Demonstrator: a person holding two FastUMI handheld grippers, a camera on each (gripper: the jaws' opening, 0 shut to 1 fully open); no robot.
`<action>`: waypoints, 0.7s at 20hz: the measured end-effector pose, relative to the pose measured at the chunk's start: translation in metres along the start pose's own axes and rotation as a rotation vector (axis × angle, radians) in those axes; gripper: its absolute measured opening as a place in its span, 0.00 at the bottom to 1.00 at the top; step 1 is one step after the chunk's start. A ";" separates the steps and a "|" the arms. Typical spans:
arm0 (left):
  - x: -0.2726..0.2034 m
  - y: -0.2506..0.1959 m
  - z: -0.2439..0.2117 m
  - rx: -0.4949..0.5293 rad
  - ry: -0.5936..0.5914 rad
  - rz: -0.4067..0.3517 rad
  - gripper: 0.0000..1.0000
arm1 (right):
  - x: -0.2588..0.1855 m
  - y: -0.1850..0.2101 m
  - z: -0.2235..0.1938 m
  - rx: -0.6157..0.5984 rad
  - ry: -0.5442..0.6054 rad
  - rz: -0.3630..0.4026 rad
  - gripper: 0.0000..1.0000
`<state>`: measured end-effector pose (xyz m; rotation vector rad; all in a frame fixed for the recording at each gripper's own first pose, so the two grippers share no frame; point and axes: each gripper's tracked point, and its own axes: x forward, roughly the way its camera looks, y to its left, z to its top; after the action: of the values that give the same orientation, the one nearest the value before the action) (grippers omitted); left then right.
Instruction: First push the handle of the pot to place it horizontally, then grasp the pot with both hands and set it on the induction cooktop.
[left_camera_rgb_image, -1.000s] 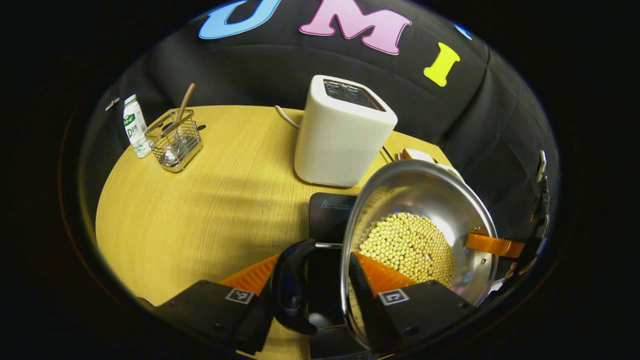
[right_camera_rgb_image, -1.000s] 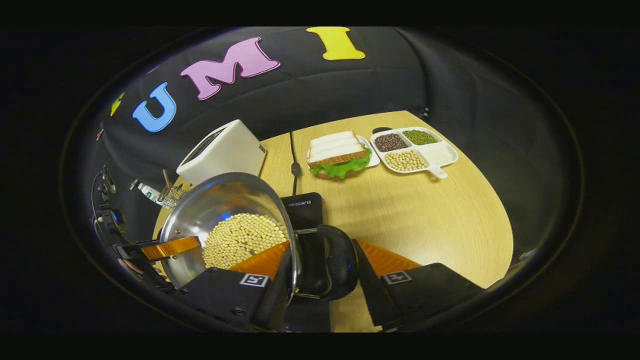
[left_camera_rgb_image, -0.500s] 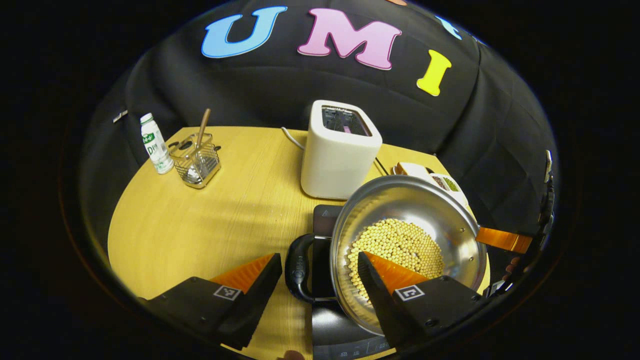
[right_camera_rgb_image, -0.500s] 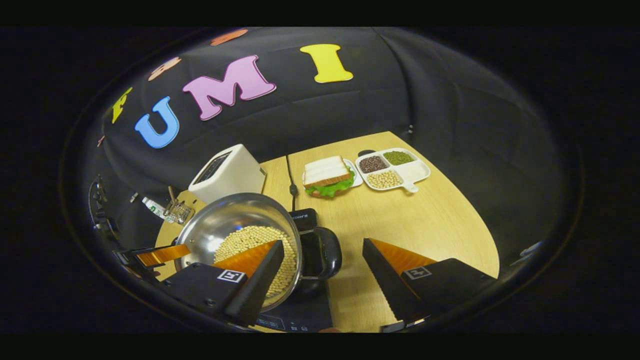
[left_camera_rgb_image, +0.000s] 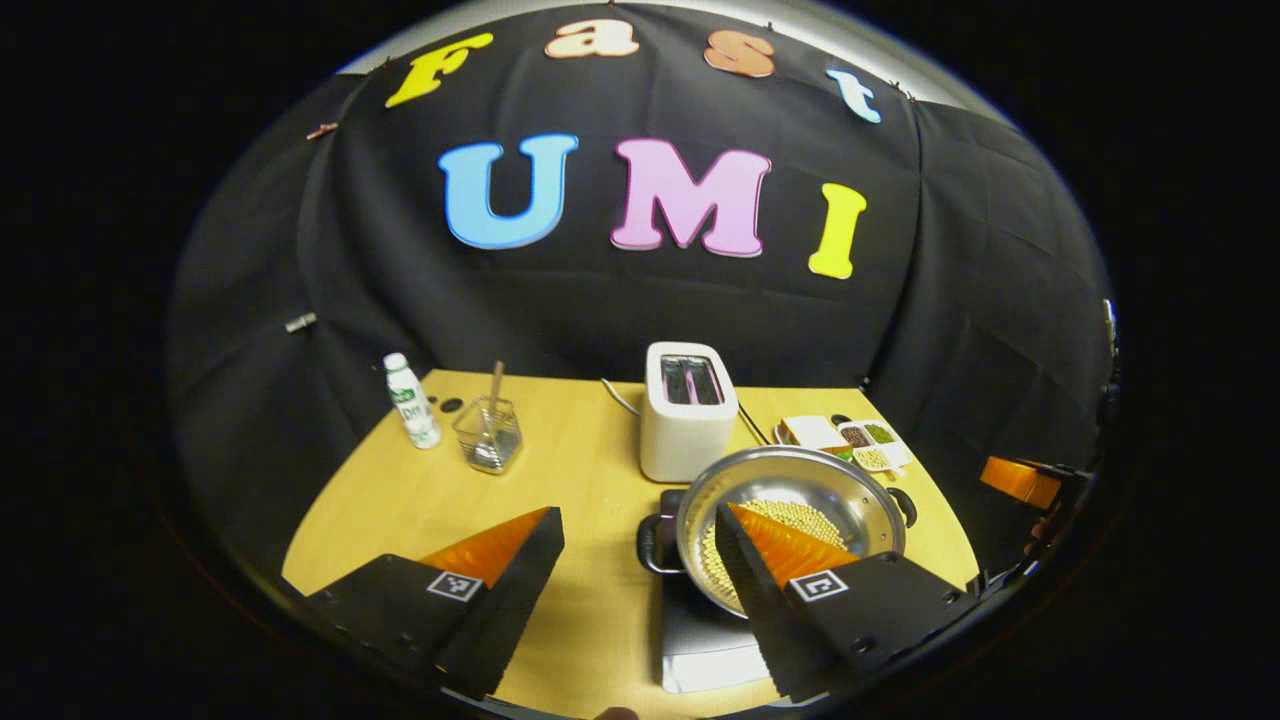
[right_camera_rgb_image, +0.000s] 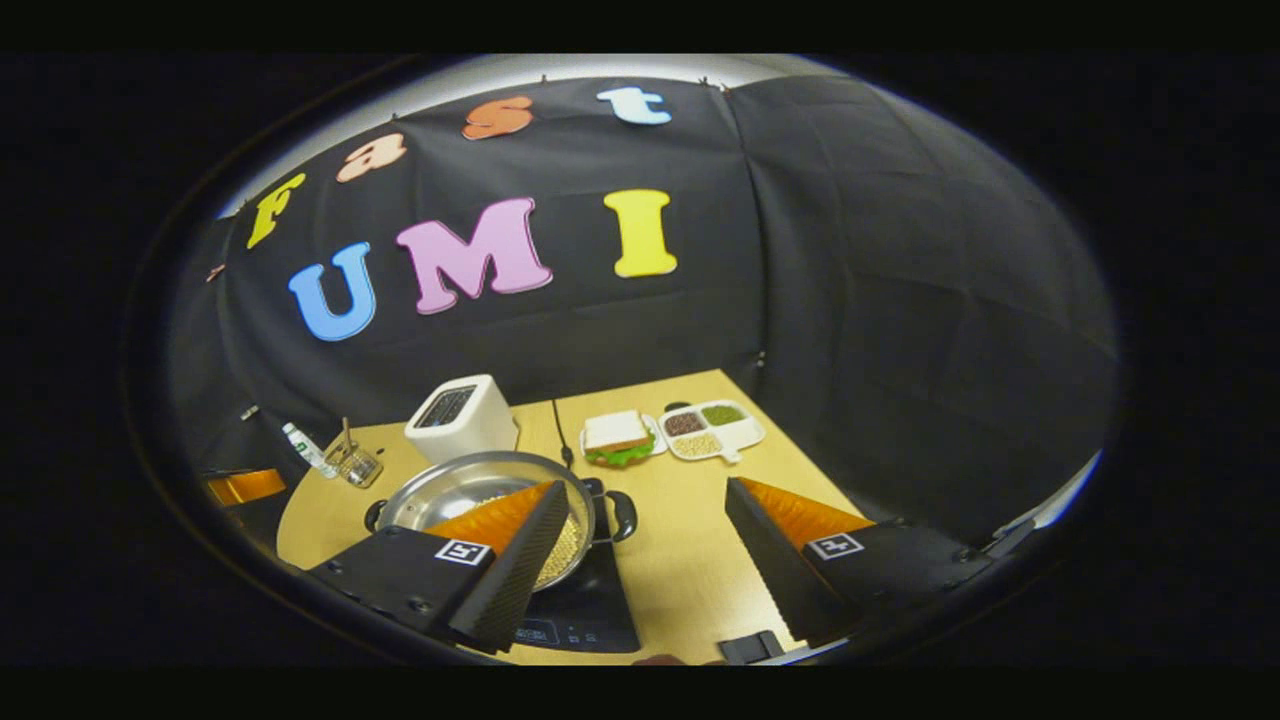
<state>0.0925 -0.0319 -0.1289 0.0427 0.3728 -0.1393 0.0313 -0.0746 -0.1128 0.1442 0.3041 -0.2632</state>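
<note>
The pot is left seated on the induction cooktop, both handles released, and the left gripper and right gripper are drawn back wide open and empty, so the task is judged complete.

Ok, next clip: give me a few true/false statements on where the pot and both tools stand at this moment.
1. The pot sits on the induction cooktop. True.
2. The left tool is shut on a pot handle. False: its fingers stand apart, clear of the left pot handle.
3. The right tool is open. True.
4. The pot is empty. False: pale beans lie in it.
5. The toaster stands behind the pot. True.
6. The sandwich lies inside the pot. False: it lies on the table, beside the divided tray.
</note>
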 end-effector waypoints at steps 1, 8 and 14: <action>-0.016 0.003 0.006 0.005 -0.038 0.010 0.95 | -0.017 0.001 0.010 0.007 -0.041 -0.004 0.99; -0.111 0.034 0.014 0.002 -0.231 0.068 0.95 | -0.118 0.030 0.036 -0.026 -0.241 0.051 0.99; -0.168 0.060 0.016 -0.015 -0.353 0.121 0.93 | -0.164 0.044 0.015 -0.085 -0.259 0.067 0.99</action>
<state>-0.0478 0.0482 -0.0514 0.0249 0.0181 -0.0223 -0.1028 0.0032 -0.0424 0.0350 0.0526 -0.1993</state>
